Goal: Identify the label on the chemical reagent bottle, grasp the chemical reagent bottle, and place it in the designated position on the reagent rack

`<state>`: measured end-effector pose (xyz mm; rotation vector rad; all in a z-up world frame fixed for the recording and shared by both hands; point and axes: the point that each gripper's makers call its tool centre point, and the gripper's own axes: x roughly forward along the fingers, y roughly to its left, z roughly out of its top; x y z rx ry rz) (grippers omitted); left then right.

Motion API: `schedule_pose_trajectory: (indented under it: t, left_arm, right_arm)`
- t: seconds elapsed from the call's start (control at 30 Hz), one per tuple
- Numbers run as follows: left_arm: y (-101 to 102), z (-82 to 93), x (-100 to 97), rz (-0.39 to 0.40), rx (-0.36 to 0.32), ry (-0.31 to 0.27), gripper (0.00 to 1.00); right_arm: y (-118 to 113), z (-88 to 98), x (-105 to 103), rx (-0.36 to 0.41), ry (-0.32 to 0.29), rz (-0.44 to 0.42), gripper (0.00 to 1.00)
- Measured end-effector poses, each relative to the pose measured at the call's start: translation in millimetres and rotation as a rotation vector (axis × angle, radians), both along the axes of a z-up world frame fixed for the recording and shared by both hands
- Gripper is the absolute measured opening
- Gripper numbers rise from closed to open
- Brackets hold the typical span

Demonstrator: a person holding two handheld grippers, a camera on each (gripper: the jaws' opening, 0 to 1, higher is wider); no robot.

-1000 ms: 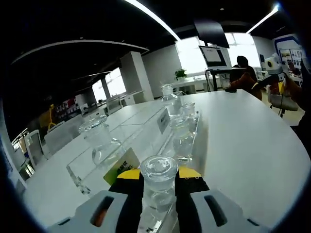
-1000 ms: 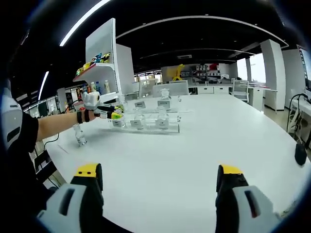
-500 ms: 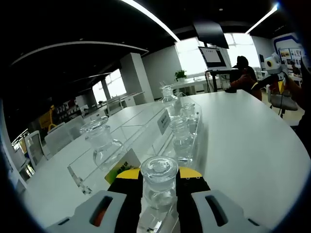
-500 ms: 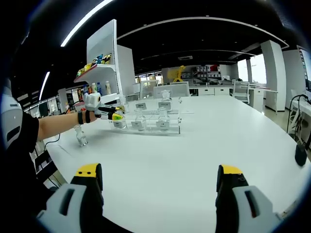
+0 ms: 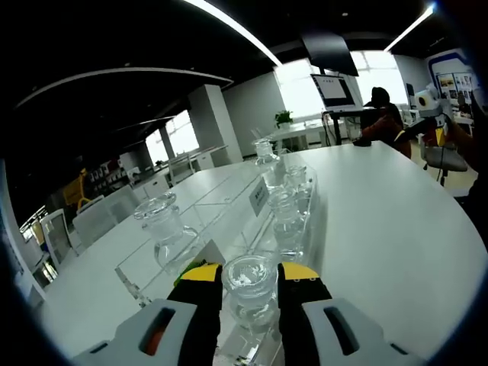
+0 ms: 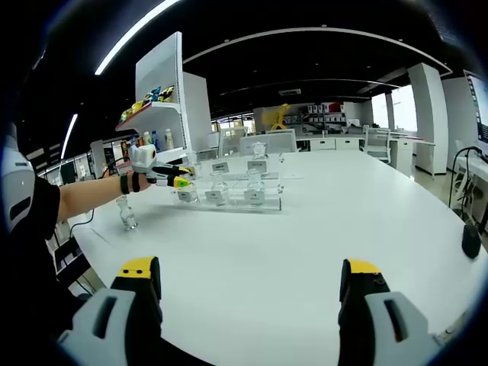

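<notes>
A clear glass reagent bottle (image 5: 250, 293) with a round stopper sits between the yellow-tipped jaws of my left gripper (image 5: 250, 273), which is shut on it at the near end of the clear acrylic reagent rack (image 5: 229, 206). Three small bottles stand in the rack's front row, the nearest (image 5: 286, 215), and a wider one (image 5: 166, 229) on the upper tier. White label cards (image 5: 259, 197) stand along the rack. In the right gripper view the left gripper (image 6: 169, 177) reaches the rack (image 6: 229, 200) from the left. My right gripper (image 6: 250, 301) hovers wide open over the table, holding nothing.
One loose glass bottle (image 6: 126, 213) stands on the white table (image 6: 305, 252) left of the rack, under the person's forearm (image 6: 88, 198). A black mouse (image 6: 471, 242) lies at the right edge. A shelf with coloured items (image 6: 156, 99) stands behind. A seated person (image 5: 381, 114) is far off.
My left gripper has edged forward and down with the bottle, so the rack looks nearer and the green label is mostly hidden behind the jaw. The right gripper has not moved.
</notes>
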<state>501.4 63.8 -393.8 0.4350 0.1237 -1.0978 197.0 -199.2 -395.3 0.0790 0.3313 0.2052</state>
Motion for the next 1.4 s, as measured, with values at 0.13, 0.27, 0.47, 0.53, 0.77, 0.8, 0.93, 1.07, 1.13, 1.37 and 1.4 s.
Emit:
schedule_pose_trajectory:
  t: [0.13,0.27,0.47,0.53,0.77,0.8,0.93,1.07,1.13,1.37,1.4]
  left_arm:
    - [0.5,0.2,0.7,0.000,0.007,-0.004,0.31]
    - [0.7,2.7,1.5,0.005,-0.001,-0.006,0.31]
    - [1.4,6.1,1.7,0.010,-0.004,-0.013,0.32]
    - [1.3,7.2,0.9,0.012,-0.005,-0.014,0.32]
    - [1.1,9.2,0.2,0.017,-0.007,-0.015,0.34]
    - [1.6,9.8,0.2,0.018,-0.010,-0.013,0.35]
    - [1.9,14.3,-1.6,0.020,-0.026,-0.007,0.37]
    - [0.7,28.8,-6.5,0.018,-0.060,-0.012,0.37]
    - [0.5,33.4,-9.3,0.022,-0.073,-0.007,0.38]
    - [-4.5,55.0,-34.6,0.010,-0.136,0.047,0.41]
    - [-5.4,57.7,-39.9,0.007,-0.138,0.049,0.42]
  right_arm:
    - [-0.1,0.5,-0.9,0.000,-0.002,-0.001,0.94]
    - [0.6,1.3,-2.5,-0.001,-0.004,0.000,0.94]
    - [-0.3,3.1,-4.3,-0.002,-0.010,-0.003,0.94]
    - [-0.4,3.3,-4.7,-0.003,-0.010,-0.004,0.94]
    - [1.1,3.9,-6.2,-0.007,-0.013,-0.001,0.94]
    - [1.1,4.1,-6.5,-0.007,-0.014,-0.001,0.94]
    - [0.9,4.5,-7.4,-0.009,-0.014,-0.001,0.94]
    - [-1.2,7.0,-9.0,-0.011,-0.020,-0.006,0.94]
    - [-0.7,7.8,-9.5,-0.010,-0.023,-0.005,0.94]
    - [-1.1,10.2,-10.8,-0.011,-0.029,-0.004,0.94]
    - [-1.1,10.6,-10.9,-0.011,-0.030,-0.004,0.94]
